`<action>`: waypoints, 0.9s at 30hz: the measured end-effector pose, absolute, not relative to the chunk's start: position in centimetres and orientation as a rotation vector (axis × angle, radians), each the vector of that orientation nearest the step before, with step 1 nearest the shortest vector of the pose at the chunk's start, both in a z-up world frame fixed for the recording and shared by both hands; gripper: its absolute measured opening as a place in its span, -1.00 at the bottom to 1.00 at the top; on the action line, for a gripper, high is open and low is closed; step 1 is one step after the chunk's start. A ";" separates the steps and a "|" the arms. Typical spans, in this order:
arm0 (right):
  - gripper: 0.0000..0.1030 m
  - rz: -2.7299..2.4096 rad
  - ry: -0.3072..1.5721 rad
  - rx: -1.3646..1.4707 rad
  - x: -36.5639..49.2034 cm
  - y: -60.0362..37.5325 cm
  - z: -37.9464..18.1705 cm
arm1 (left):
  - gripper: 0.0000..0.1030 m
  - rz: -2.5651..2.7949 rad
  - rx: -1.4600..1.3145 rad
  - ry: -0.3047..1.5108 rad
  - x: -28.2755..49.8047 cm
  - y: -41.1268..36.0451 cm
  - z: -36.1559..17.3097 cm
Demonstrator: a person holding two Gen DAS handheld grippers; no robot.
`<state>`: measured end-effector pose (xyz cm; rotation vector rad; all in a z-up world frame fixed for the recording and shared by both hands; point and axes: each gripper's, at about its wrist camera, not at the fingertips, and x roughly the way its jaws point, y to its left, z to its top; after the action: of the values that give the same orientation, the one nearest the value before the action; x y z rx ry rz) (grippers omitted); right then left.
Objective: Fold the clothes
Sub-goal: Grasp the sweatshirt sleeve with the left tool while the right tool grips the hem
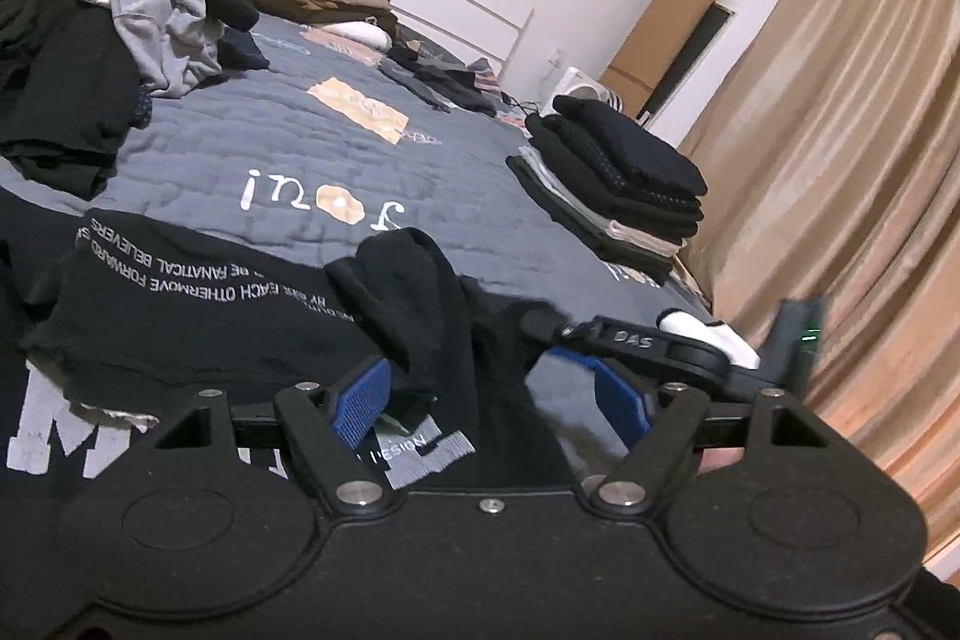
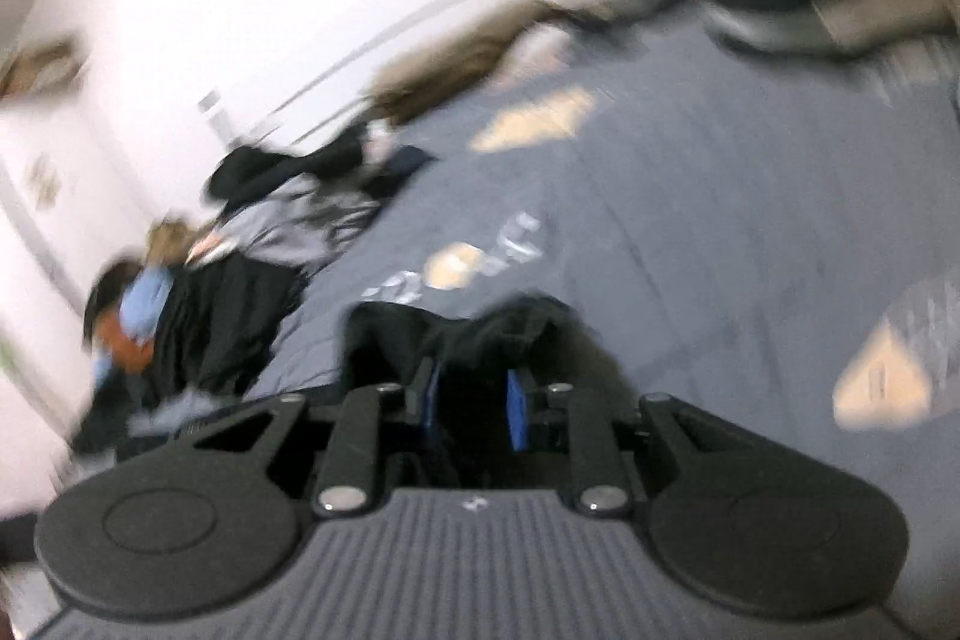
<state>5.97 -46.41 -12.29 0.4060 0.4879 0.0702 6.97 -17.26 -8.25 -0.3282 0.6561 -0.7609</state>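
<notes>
- Standing wide open, left tool (image 1: 489, 391), with a raised fold of the black printed shirt (image 1: 198, 292) between its pads, unpinched, probably readying a grip.
- Clamping black cloth (image 2: 474, 340) just ahead, right tool (image 2: 474, 400), seemingly lifting an edge for folding.
- Lying spread on the bed (image 1: 288, 142) beneath both tools, shirt; folded stack (image 1: 618, 178) far right.

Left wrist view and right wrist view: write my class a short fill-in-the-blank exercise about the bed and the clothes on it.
1. The quilt on the bed is ____ in colour.
2. The neat stack near the curtain holds ____ clothes.
3. The black shirt bears ____ lettering.
4. The left tool has its pads ____ apart.

Missing words: grey; folded; white; wide
</notes>
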 end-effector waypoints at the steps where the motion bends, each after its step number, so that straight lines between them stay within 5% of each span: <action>1: -0.58 0.103 0.481 0.289 5.6 -45.0 -11.4 | 0.44 -0.757 -0.339 0.656 7.2 -17.0 -8.2; 8: -0.57 0.436 0.695 -0.409 3.0 -33.8 -12.4 | 0.44 -0.700 -0.376 0.659 8.4 -15.5 -8.4; 19: -0.15 0.522 0.794 -0.181 4.1 -36.0 -11.1 | 0.44 -0.705 -0.374 0.662 8.9 -14.9 -8.5; 27: 0.02 0.450 0.599 0.073 3.6 -40.0 -8.4 | 0.45 -0.664 -0.450 0.653 9.8 -13.1 -8.3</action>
<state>3.62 -40.01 -8.38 0.0734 0.5988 0.4496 9.78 -13.14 -8.31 -0.4503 0.6534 -0.6640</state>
